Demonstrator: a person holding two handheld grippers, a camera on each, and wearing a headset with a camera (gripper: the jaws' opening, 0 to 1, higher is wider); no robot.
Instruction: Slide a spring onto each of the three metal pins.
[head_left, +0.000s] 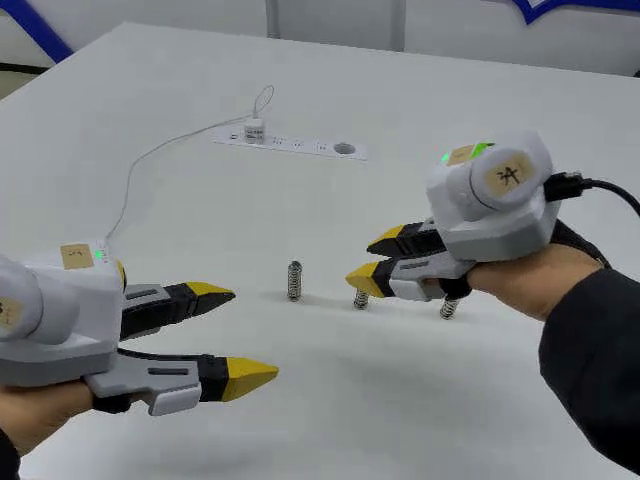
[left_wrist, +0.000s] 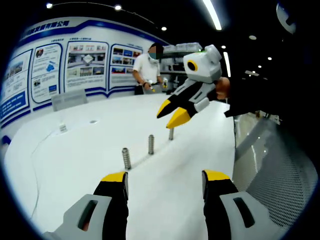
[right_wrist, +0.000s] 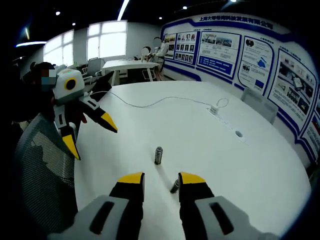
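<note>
Small grey coiled spring (right_wrist: 175, 186), tilted: to be straightened gently by right gripper (right_wrist: 161, 177), jaws apart; left gripper (head_left: 251, 332) spread wide.

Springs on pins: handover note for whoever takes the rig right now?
Left gripper: open, empty, over bare table.
Right gripper: open, empty, tips close by the middle pin.
Three pins stand in a row. The head view's left one clearly wears a spring; the middle pin and right pin look coiled too, but are partly hidden.
Left: check those two are seated.
</note>
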